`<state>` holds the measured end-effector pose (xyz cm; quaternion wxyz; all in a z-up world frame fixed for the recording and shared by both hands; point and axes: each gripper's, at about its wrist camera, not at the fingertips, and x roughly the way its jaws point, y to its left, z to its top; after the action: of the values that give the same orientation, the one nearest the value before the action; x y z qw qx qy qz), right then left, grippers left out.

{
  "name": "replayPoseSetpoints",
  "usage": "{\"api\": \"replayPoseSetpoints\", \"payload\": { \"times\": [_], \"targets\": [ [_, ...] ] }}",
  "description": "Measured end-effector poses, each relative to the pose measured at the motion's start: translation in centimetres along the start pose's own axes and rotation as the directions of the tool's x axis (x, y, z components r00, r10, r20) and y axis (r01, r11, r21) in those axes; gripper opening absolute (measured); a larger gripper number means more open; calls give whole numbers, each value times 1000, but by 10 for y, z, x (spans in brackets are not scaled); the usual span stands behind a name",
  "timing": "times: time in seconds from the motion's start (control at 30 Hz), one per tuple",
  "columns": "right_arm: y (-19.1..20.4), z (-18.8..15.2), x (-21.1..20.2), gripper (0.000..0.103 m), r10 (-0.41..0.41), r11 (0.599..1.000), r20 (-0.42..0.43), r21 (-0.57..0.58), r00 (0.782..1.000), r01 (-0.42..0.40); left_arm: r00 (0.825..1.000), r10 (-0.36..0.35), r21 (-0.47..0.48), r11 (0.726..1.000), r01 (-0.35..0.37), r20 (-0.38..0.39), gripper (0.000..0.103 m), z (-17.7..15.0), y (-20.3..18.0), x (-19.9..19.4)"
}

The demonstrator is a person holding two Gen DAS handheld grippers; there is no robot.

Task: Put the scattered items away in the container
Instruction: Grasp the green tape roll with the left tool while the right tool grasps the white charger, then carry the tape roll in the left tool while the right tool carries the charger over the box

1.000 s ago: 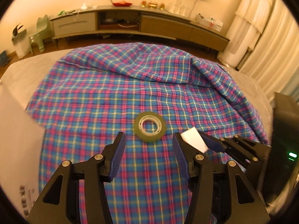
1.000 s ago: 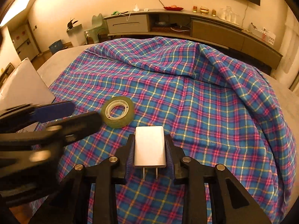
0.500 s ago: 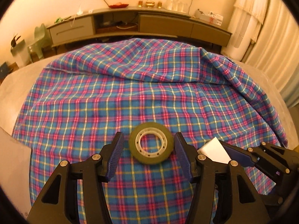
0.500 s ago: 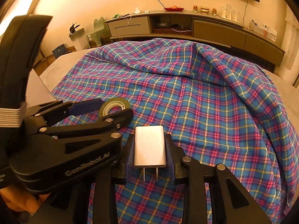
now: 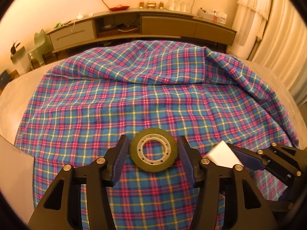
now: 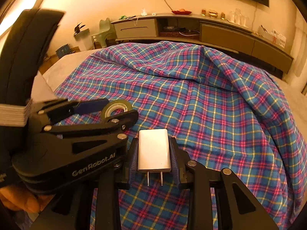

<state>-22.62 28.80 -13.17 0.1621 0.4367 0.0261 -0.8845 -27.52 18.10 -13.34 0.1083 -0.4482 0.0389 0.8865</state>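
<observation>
A green tape roll [image 5: 153,150] with a white core lies flat on the plaid cloth [image 5: 153,99]. My left gripper [image 5: 152,156] is open with its jaws on either side of the roll, small gaps showing. The roll also shows in the right wrist view [image 6: 117,108] between the left gripper's fingers [image 6: 90,103]. My right gripper [image 6: 154,153] is shut on a white plug charger [image 6: 154,150], prongs pointing back at the camera. The charger also shows in the left wrist view [image 5: 222,155], just right of the left gripper. No container is in view.
The cloth covers a beige bed [image 5: 17,95] and is bunched in a fold at the far side [image 5: 153,65]. A long low cabinet [image 5: 142,25] stands along the far wall. A flat pale surface [image 5: 11,164] shows at the left edge.
My left gripper has moved forward until its open jaws straddle the tape roll. The right gripper keeps the charger and stays close on the right.
</observation>
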Motion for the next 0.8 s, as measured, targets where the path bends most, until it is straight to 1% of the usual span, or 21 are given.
{"api": "replayPoseSetpoints", "payload": {
  "times": [0.17, 0.27, 0.37, 0.43, 0.53, 0.67, 0.8],
  "targets": [
    [1, -2, -1, 32, 8, 999, -2, -33, 1000, -9, 1000, 9, 37, 999, -9, -3, 58, -1, -2, -1],
    [4, -3, -2, 32, -3, 998, -2, -61, 1000, 3, 1000, 15, 47, 999, -14, -11, 50, -1, -2, -4],
    [5, -5, -4, 32, -4, 998, -5, -59, 1000, 4, 999, 24, 31, 999, -24, -23, 50, -2, 3, -6],
    [4, -7, -5, 32, -1, 999, -4, -51, 1000, 1, 1000, 15, 3, 1000, -15, -25, 50, -3, 10, -11],
    [0, -9, -9, 31, 11, 1000, -3, -18, 1000, -11, 1000, -7, -32, 999, 7, -7, 49, -3, 19, -26],
    [-4, -10, -20, 32, 50, 998, 5, 37, 999, -50, 999, -42, -60, 997, 44, 31, 49, -11, 24, -55],
    [4, -12, -34, 32, 77, 995, 17, 58, 997, -78, 995, -81, -74, 994, 85, 53, 49, -24, 27, -88]
  ]
}}
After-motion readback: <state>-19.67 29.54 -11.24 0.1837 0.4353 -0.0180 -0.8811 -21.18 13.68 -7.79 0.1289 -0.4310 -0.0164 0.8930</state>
